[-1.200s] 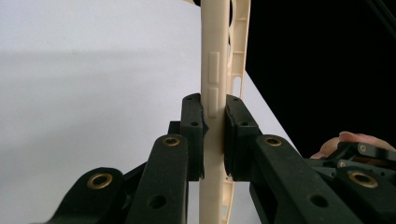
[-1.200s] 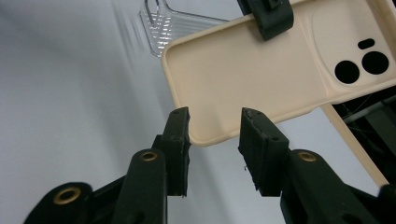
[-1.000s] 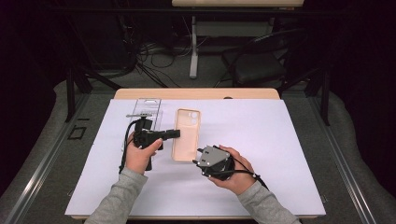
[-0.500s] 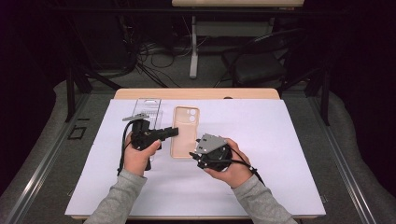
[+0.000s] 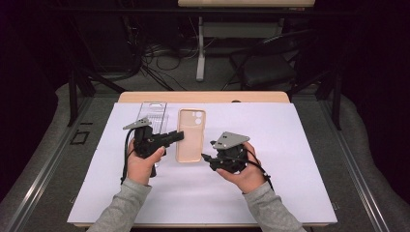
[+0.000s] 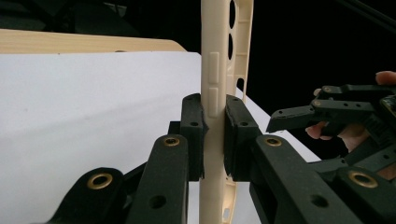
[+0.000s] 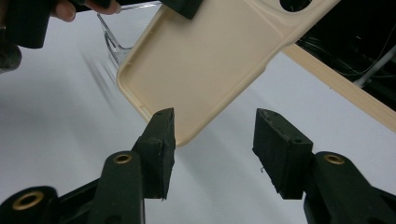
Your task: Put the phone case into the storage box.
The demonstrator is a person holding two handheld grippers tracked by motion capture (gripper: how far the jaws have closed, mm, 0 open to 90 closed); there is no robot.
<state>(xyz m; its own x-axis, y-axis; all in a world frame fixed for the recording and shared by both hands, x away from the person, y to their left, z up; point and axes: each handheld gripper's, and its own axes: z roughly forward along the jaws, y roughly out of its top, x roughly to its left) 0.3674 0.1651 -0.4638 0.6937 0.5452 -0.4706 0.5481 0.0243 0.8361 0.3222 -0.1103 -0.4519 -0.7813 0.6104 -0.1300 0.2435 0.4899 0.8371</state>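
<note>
A beige phone case [image 5: 191,135] is gripped at its left long edge by my left gripper [image 5: 177,137], which is shut on it. In the left gripper view the case [image 6: 215,70] stands edge-on between the pads of that gripper [image 6: 215,135]. My right gripper [image 5: 207,158] is open just right of the case's near end. In the right gripper view the case's rounded corner [image 7: 219,60] hangs above the white sheet, just beyond the open right gripper [image 7: 212,140] and nearer its left pad. The right gripper [image 6: 299,114] also shows past the case in the left gripper view.
A clear phone case [image 5: 152,113] lies on the white sheet [image 5: 290,159] behind my left hand; its corner [image 7: 112,42] shows in the right gripper view. The wooden table edge [image 5: 203,96] runs along the back, with dark floor and cables beyond.
My right gripper has moved left and forward toward the case's near end. The left gripper has stayed on the case's left edge, and the case has shifted slightly with it.
</note>
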